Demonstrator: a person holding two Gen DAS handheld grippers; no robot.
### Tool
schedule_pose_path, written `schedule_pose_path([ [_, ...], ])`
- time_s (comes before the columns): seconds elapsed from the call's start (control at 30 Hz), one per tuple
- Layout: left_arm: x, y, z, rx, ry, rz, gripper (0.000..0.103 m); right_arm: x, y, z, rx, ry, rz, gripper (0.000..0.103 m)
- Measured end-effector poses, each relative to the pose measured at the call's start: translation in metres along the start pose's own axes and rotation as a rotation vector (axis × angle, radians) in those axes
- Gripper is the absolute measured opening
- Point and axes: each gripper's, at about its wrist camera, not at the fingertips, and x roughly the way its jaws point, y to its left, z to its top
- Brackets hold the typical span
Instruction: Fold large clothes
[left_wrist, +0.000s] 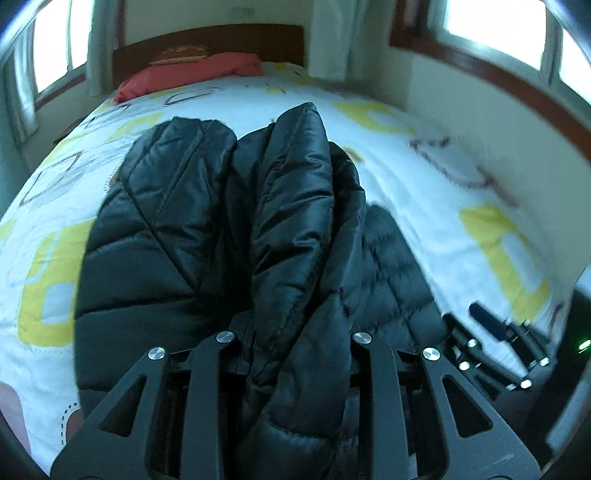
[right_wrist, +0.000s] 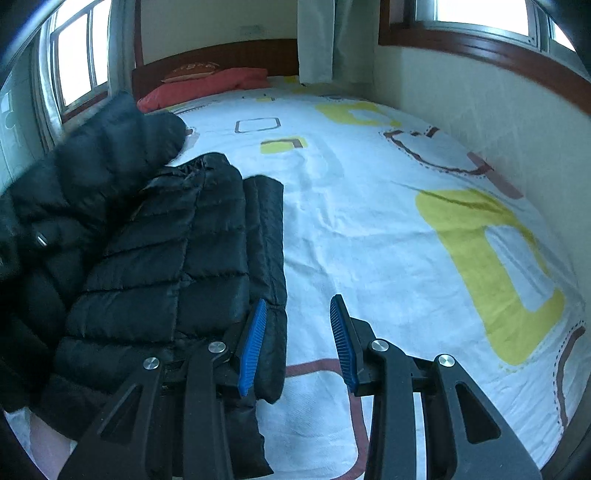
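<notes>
A black quilted puffer jacket (left_wrist: 221, 221) lies on the bed, partly folded. My left gripper (left_wrist: 295, 354) is shut on a bunched fold of the jacket, which hides its fingertips and drapes over its frame. In the right wrist view the jacket (right_wrist: 166, 258) lies at the left, a sleeve or hem strip along its right edge. My right gripper (right_wrist: 299, 343) is open and empty, its left blue pad (right_wrist: 255, 343) over the jacket's right edge, its right pad over the sheet. The right gripper also shows in the left wrist view (left_wrist: 495, 347) at lower right.
The bed sheet (right_wrist: 388, 221) is white with yellow and brown shapes. A red pillow (right_wrist: 207, 86) lies by the wooden headboard (left_wrist: 207, 40). A wall (right_wrist: 480, 118) runs along the bed's right side. Windows with curtains stand left and right.
</notes>
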Motion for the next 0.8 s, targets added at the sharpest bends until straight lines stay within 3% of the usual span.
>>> schedule_pose_path([
  [0.17,0.012,-0.020,-0.007,0.071,-0.008,0.045,0.025,0.007,-0.005,-0.005,0.013,0.016,0.007,0.037],
  [0.63,0.013,-0.026,-0.010,0.094,-0.018,0.048,0.027,0.011,0.000,-0.011,0.006,0.034,-0.007,0.037],
  [0.8,0.003,-0.034,-0.012,0.114,-0.021,0.035,0.034,0.011,-0.001,-0.011,0.013,0.041,-0.004,0.037],
])
